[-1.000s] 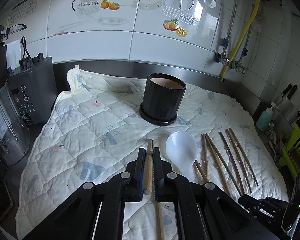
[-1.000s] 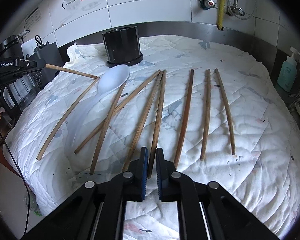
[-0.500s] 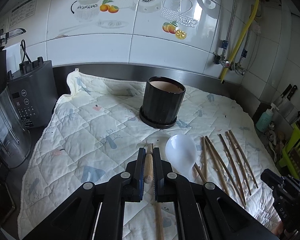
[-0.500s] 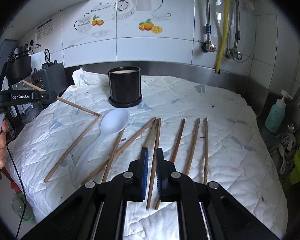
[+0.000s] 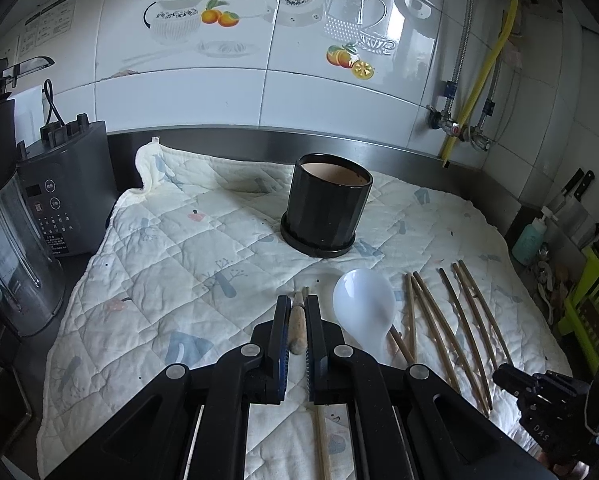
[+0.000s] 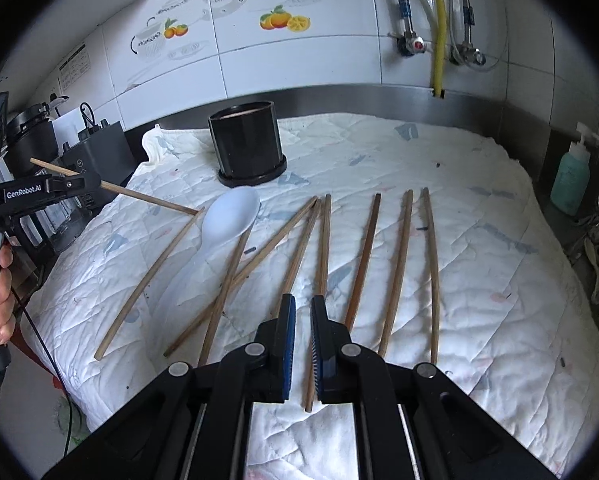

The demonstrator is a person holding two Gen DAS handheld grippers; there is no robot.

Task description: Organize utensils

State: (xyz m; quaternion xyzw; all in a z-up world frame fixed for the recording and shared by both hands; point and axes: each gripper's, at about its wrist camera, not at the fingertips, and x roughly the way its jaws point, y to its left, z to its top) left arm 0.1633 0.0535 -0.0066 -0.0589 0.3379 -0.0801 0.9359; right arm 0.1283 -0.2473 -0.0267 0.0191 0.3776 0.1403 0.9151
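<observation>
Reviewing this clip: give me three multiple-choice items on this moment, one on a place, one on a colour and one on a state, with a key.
1. Where is the white spoon?
A) inside the pot
B) on the quilted cloth, in front of the pot
C) hanging on the wall

2. What colour is the pot?
A) white
B) green
C) black

3. What state is the left gripper in?
A) open and empty
B) shut on a chopstick
C) shut on the spoon

Key:
1 B, the spoon lies flat on the cloth, short of the pot.
2 C, its wall and saucer are black.
3 B, the jaws clamp a chopstick near one end.
</observation>
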